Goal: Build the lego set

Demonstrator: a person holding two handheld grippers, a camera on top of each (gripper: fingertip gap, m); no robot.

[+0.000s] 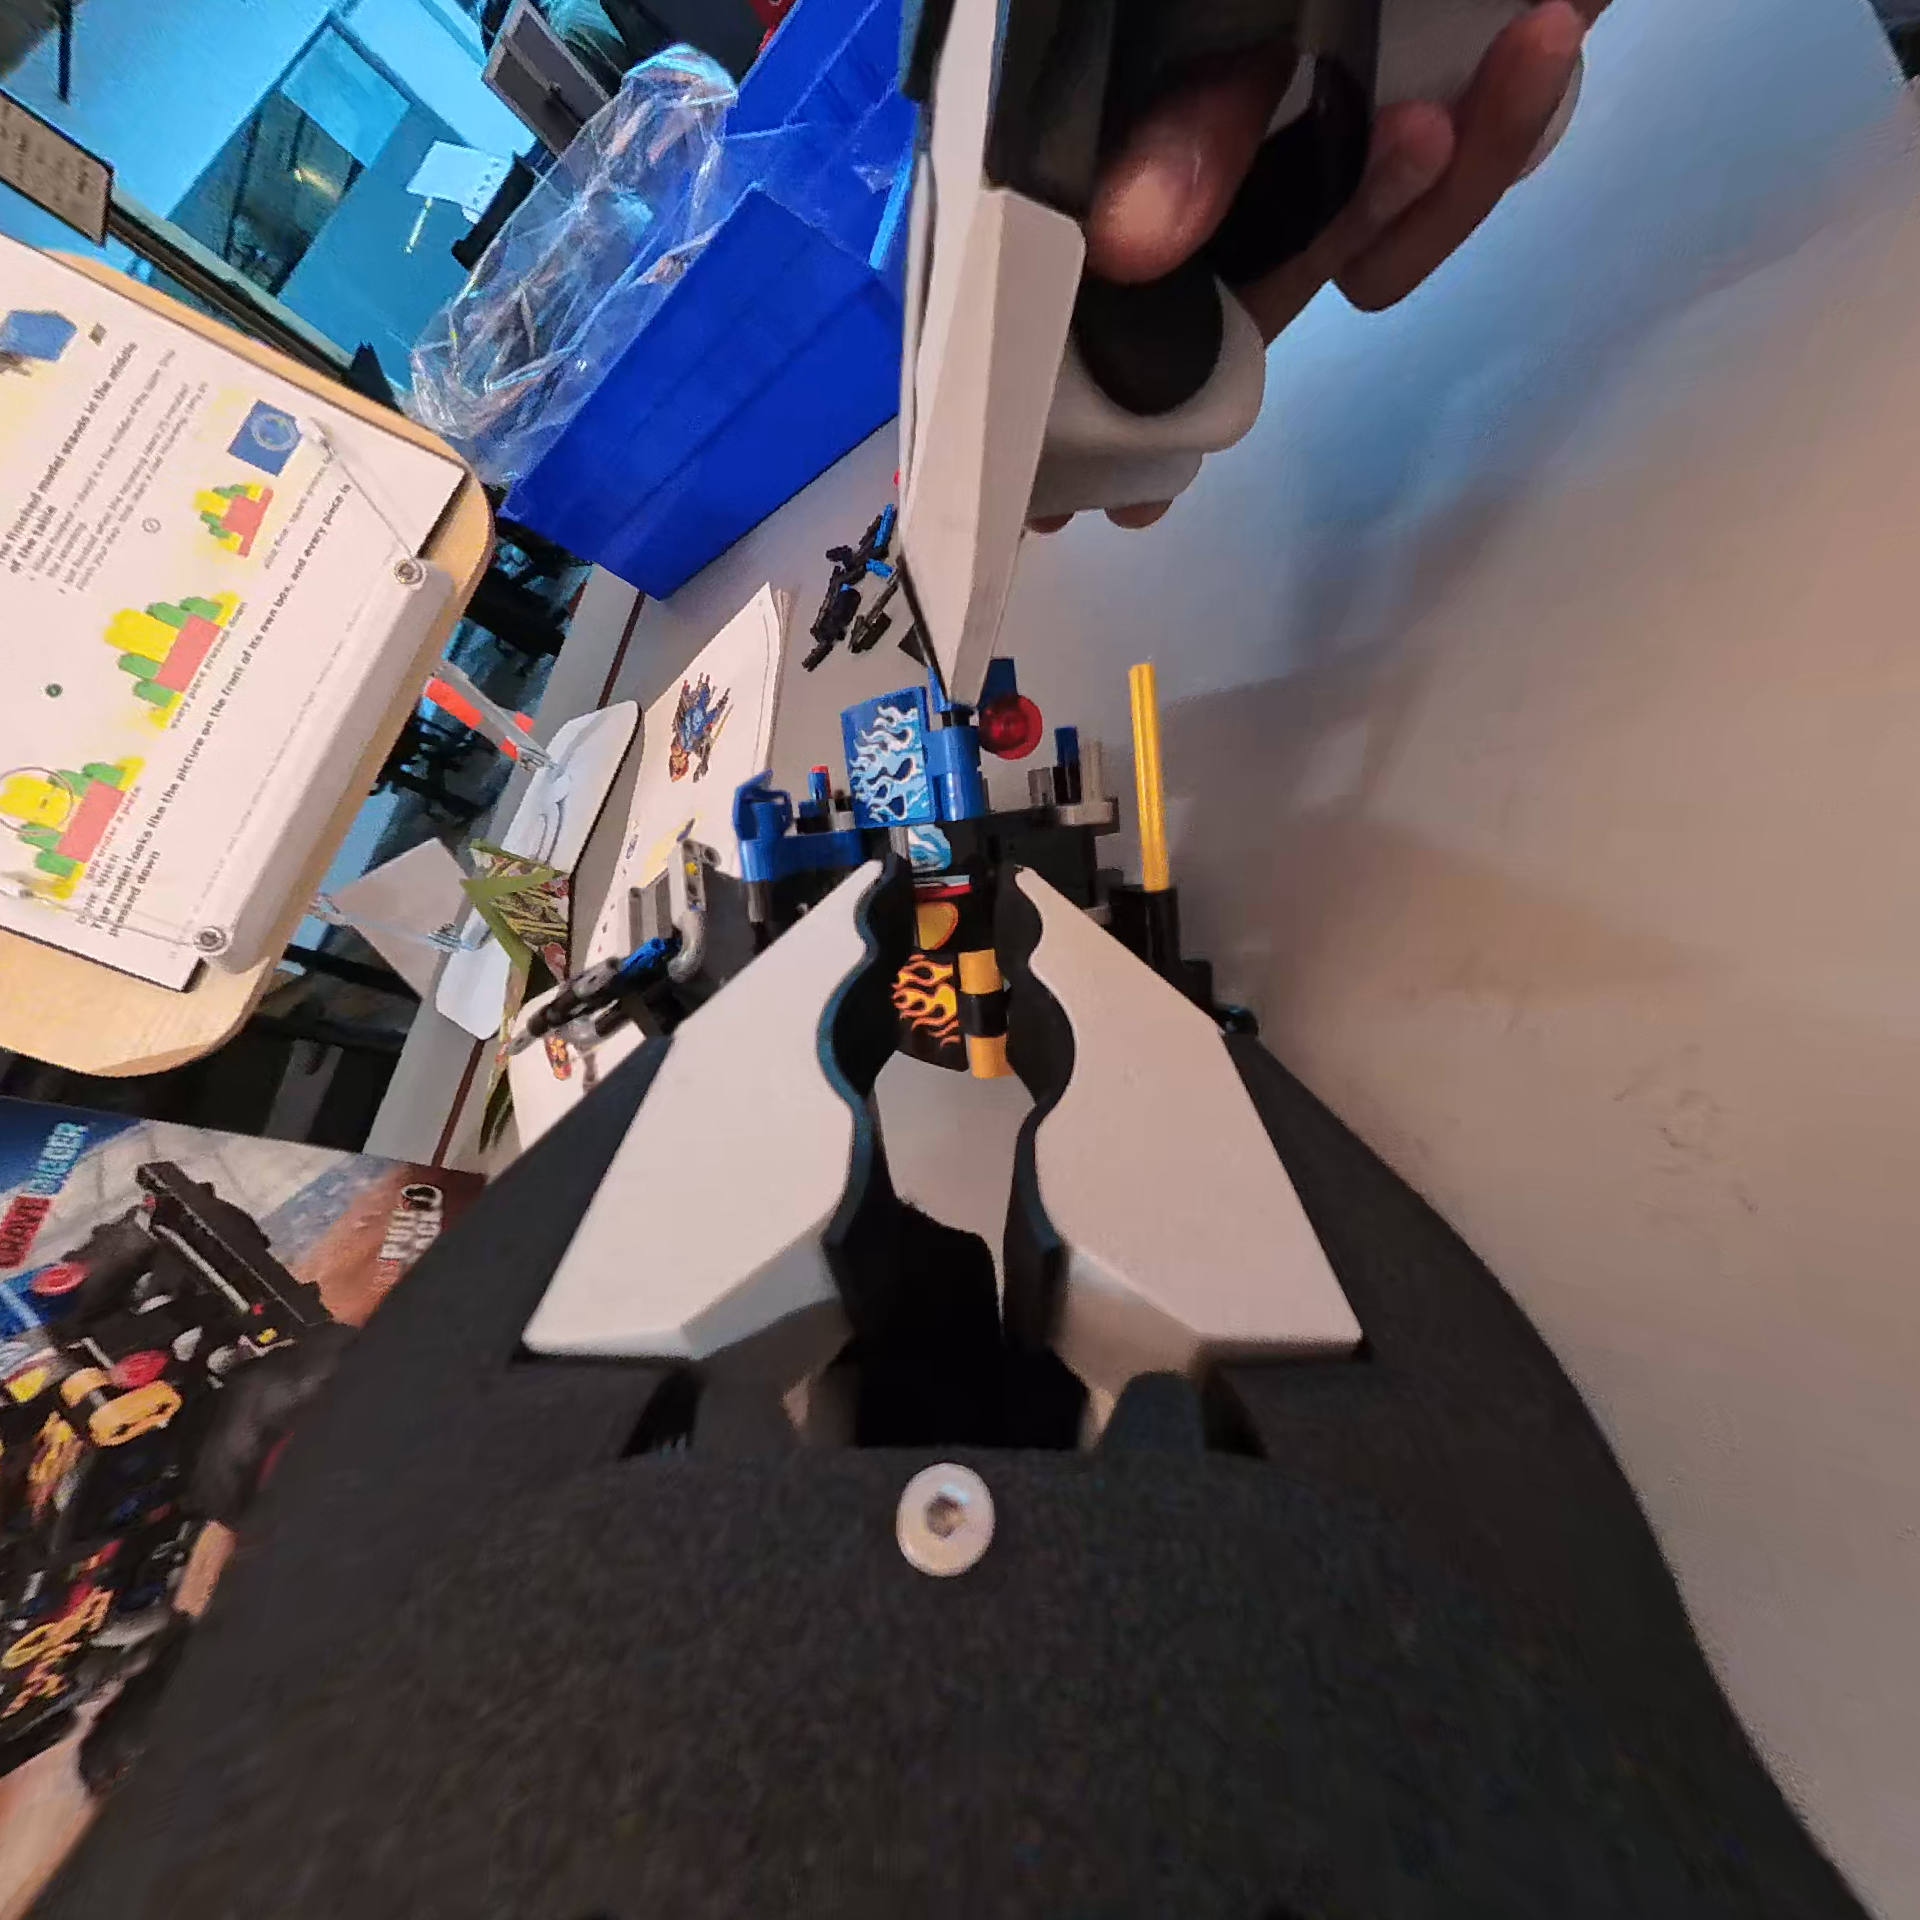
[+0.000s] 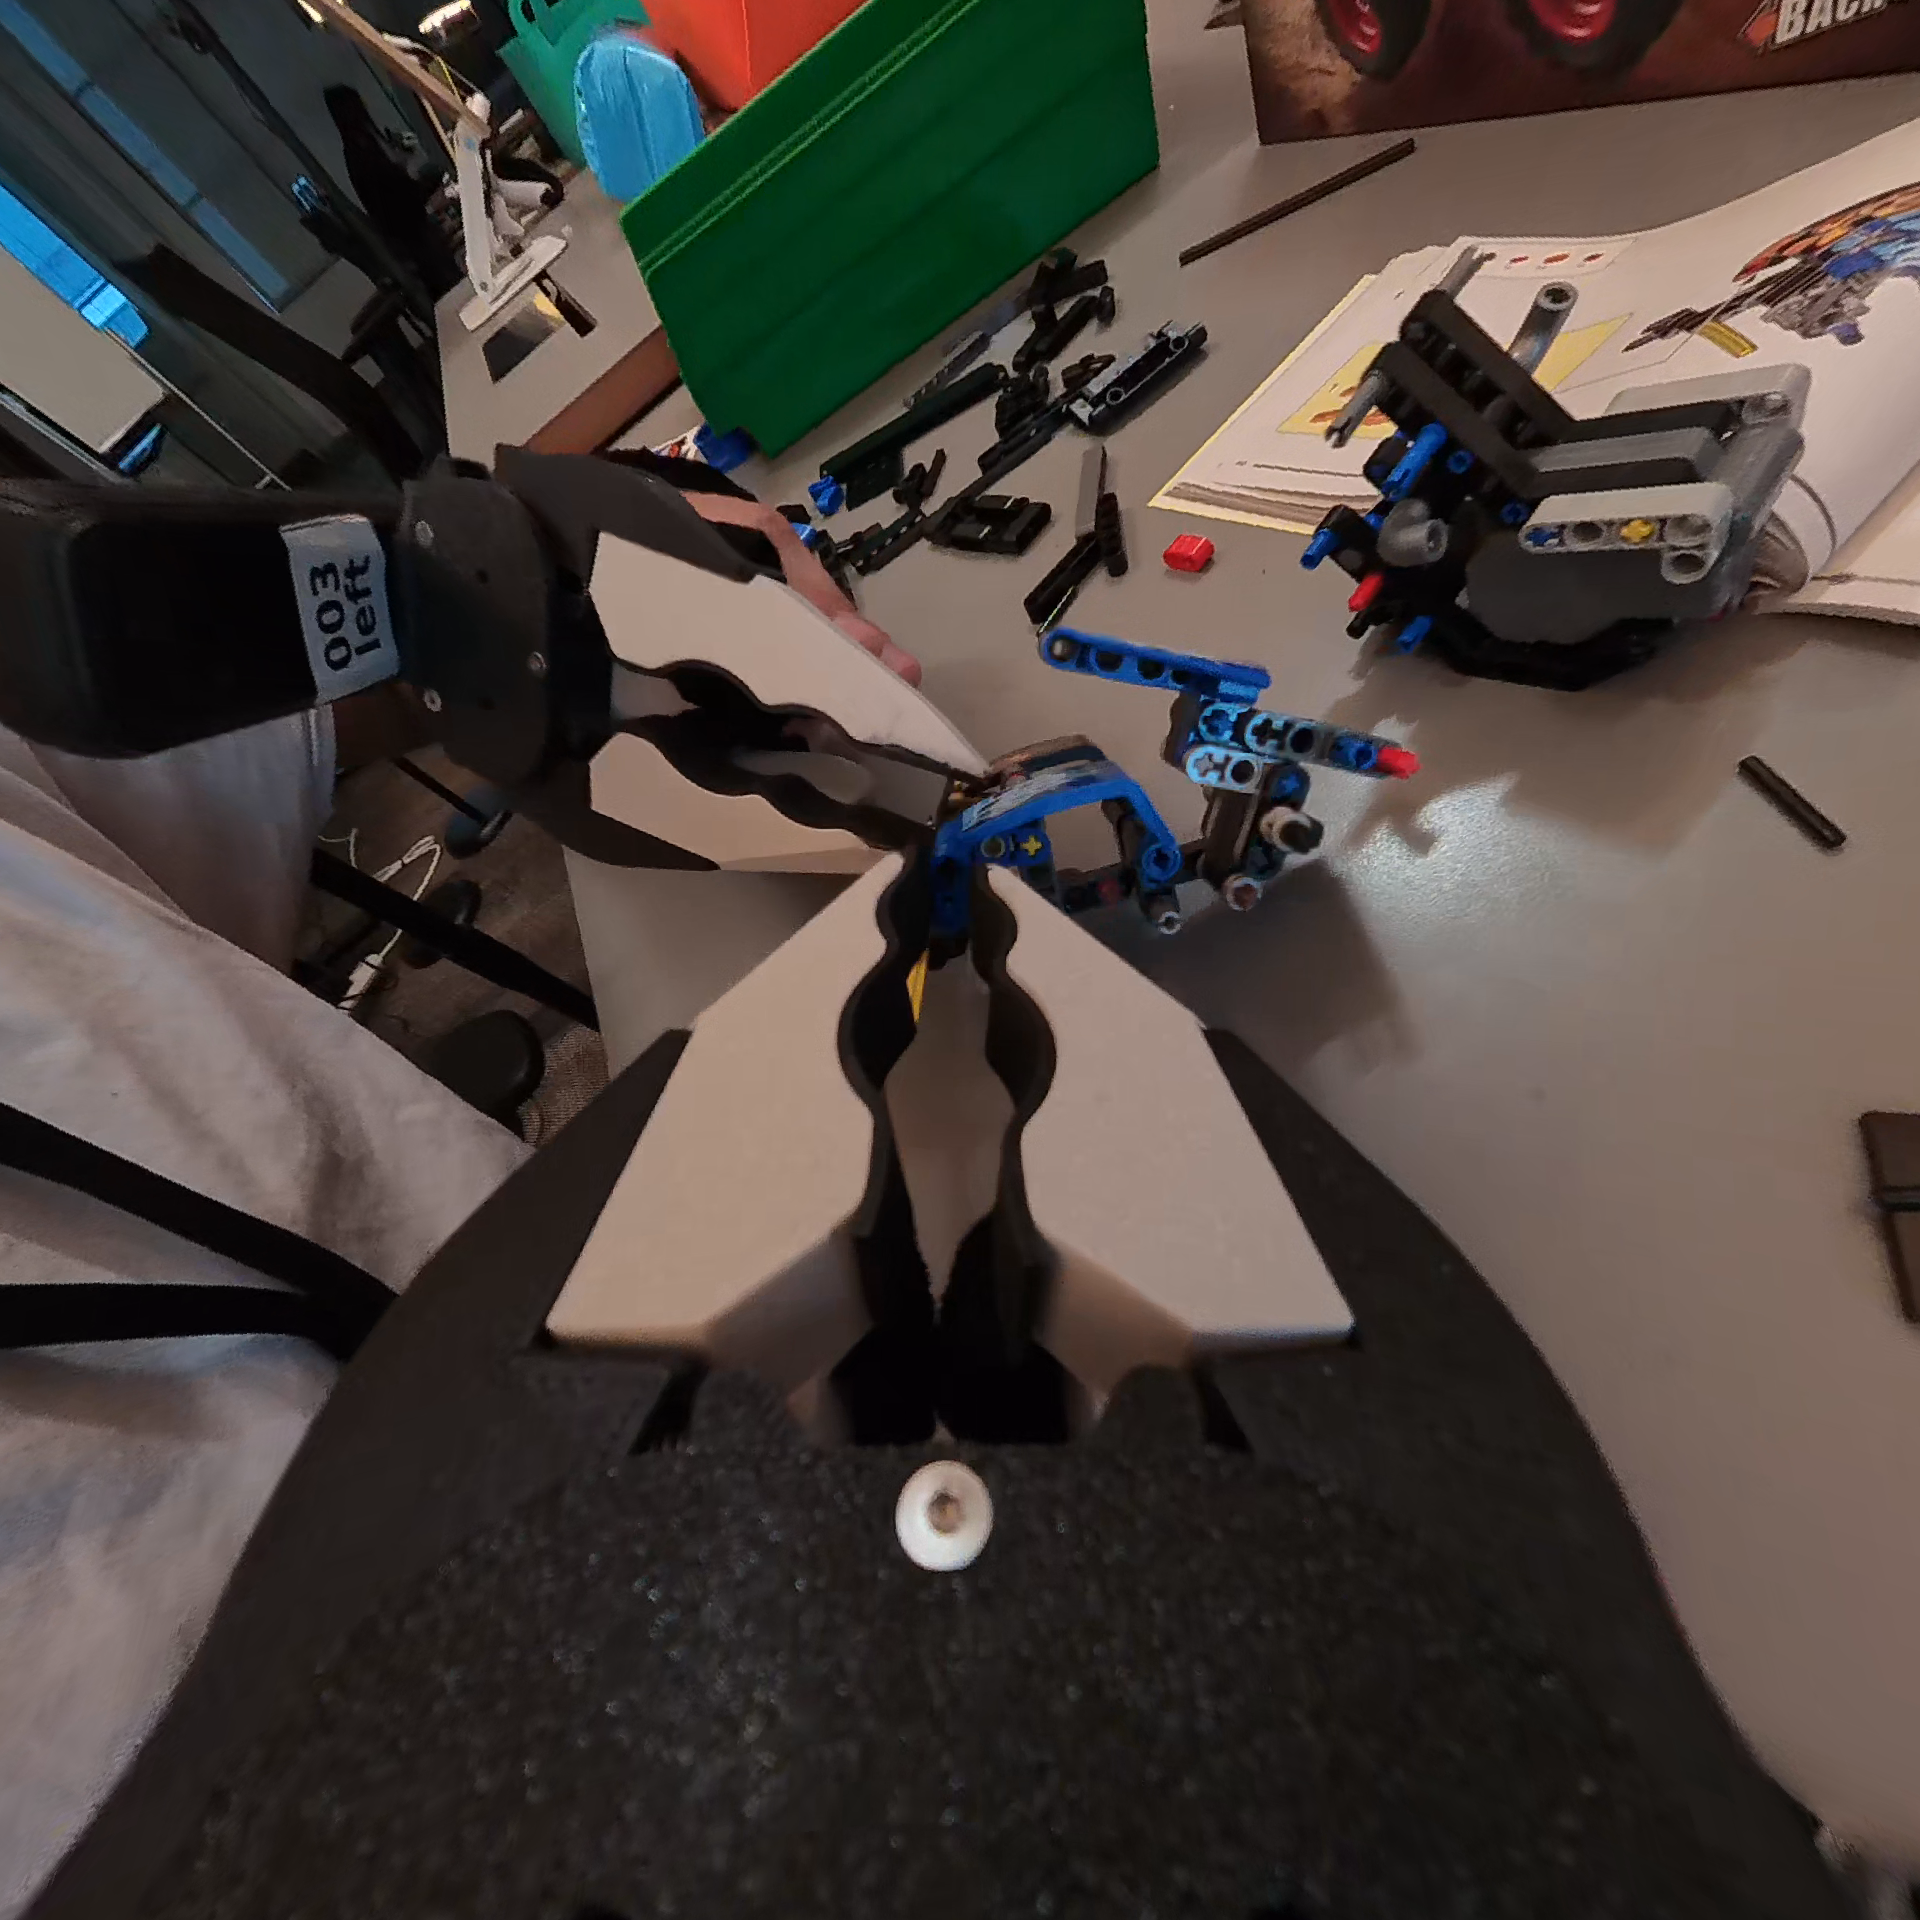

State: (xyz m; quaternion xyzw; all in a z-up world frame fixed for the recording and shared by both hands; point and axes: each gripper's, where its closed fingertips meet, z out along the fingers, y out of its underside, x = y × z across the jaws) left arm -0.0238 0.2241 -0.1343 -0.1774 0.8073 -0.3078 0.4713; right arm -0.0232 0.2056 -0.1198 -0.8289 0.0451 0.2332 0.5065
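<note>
A small blue and black lego sub-assembly [image 2: 1101, 831] is held above the table between both grippers. My left gripper [image 1: 951, 883] is shut on its black flame-sticker panel [image 1: 930, 997], next to a yellow and black striped piece. Beyond it I see a blue flame panel [image 1: 888, 758], a red round piece [image 1: 1010, 724] and a yellow axle [image 1: 1146, 774]. My right gripper [image 2: 951, 873] is shut on the blue arched frame [image 2: 1049, 805]. In the left wrist view the right gripper [image 1: 961, 665] comes down from above. In the right wrist view the left gripper [image 2: 966, 779] comes in from the left.
A larger grey and black chassis [image 2: 1558, 499] lies on the open instruction booklet [image 2: 1860, 499]. Loose black parts [image 2: 1018, 447] lie before a green bin [image 2: 904, 208]. A red piece [image 2: 1188, 551] and a black axle [image 2: 1792, 816] lie on the table. A blue bin [image 1: 727, 395] stands behind. The tips of both grippers are at nearly the same place.
</note>
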